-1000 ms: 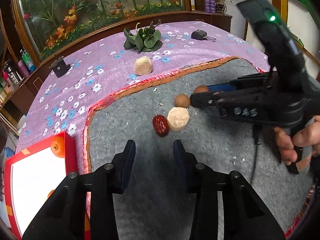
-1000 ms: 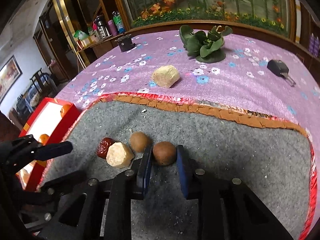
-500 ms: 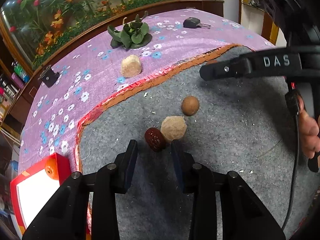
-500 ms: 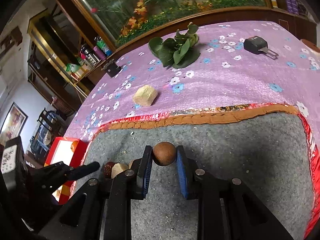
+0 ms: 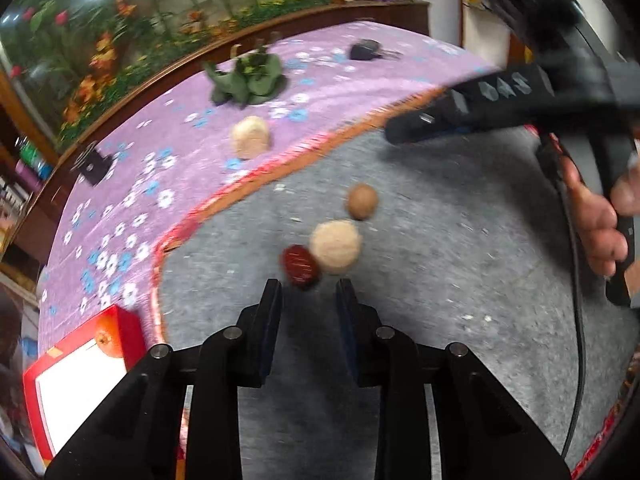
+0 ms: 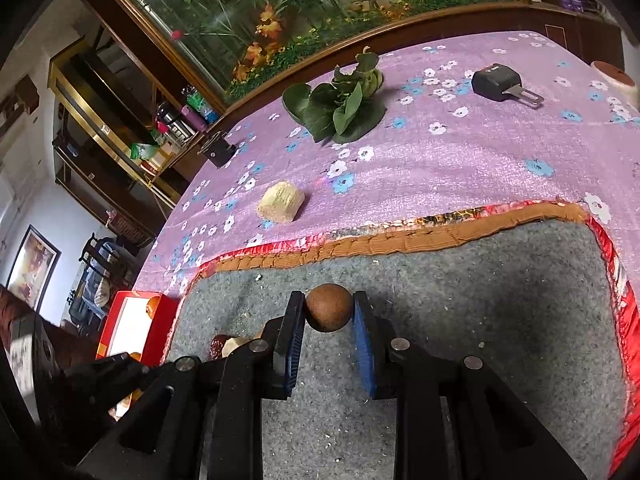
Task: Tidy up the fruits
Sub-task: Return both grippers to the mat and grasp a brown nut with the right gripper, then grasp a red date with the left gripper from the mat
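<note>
Meanwhile the right claw (image 6: 329, 316) is gripping a brown fruit (image 6: 329, 313). The left claw (image 5: 308, 304), empty and closing, is hovering just short of the red date (image 5: 300, 266) near the mat's (image 5: 460, 280) left edge.

wall: flower mural (image 6: 320, 12) | shelves (image 6: 120, 128) left | framed picture (image 6: 34, 266)

The left tool (image 5: 306, 300) hovers over the grey felt mat (image 5: 460, 300), its jaws just narrowed, nothing between them. Just beyond its tips lies a red date (image 5: 300, 266) touching a pale round fruit (image 5: 335, 246); a brown round fruit (image 5: 362, 201) sits slightly further. The right tool (image 5: 400, 132) reaches in from the right, blurred, held by a hand (image 5: 600, 224). A red box (image 5: 86, 364) stands at the left edge.
</note>
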